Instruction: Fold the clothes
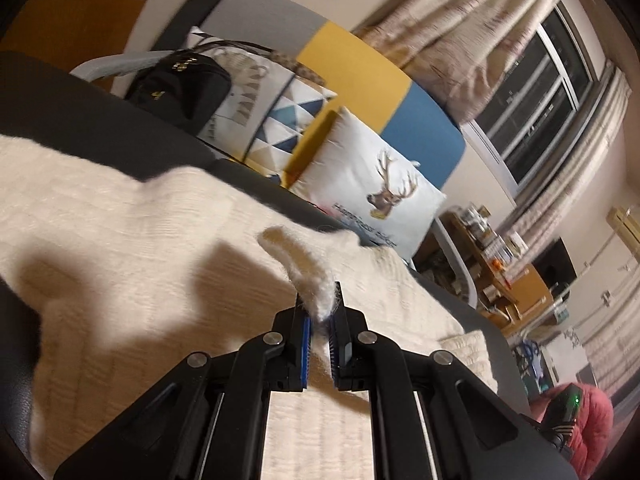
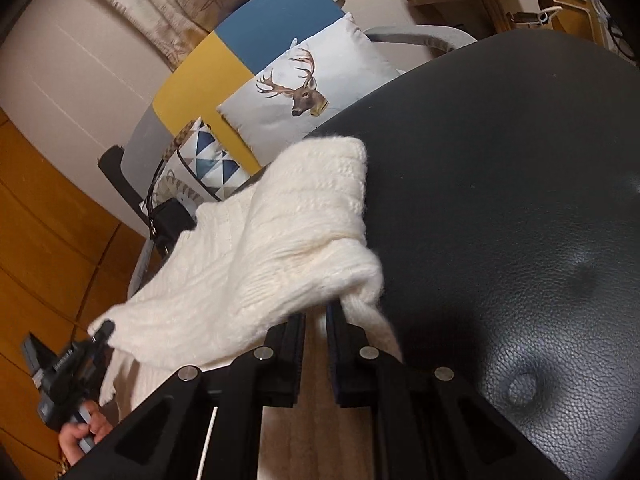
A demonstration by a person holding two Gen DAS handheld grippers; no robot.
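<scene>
Bare black leather surface [image 2: 520, 184] open to the right of the cream knit sweater [image 2: 256, 256]. Blocked along the far edge by deer cushion [image 2: 312, 80], triangle-pattern cushion [image 2: 208, 156] and black handbag [image 1: 180, 84], close beside the sweater.

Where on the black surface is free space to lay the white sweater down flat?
The widest bare patch of the black leather surface is to the right of the white sweater, up to its far edge near the deer pillow. The sofa side is crowded: pillows and a black handbag.
</scene>
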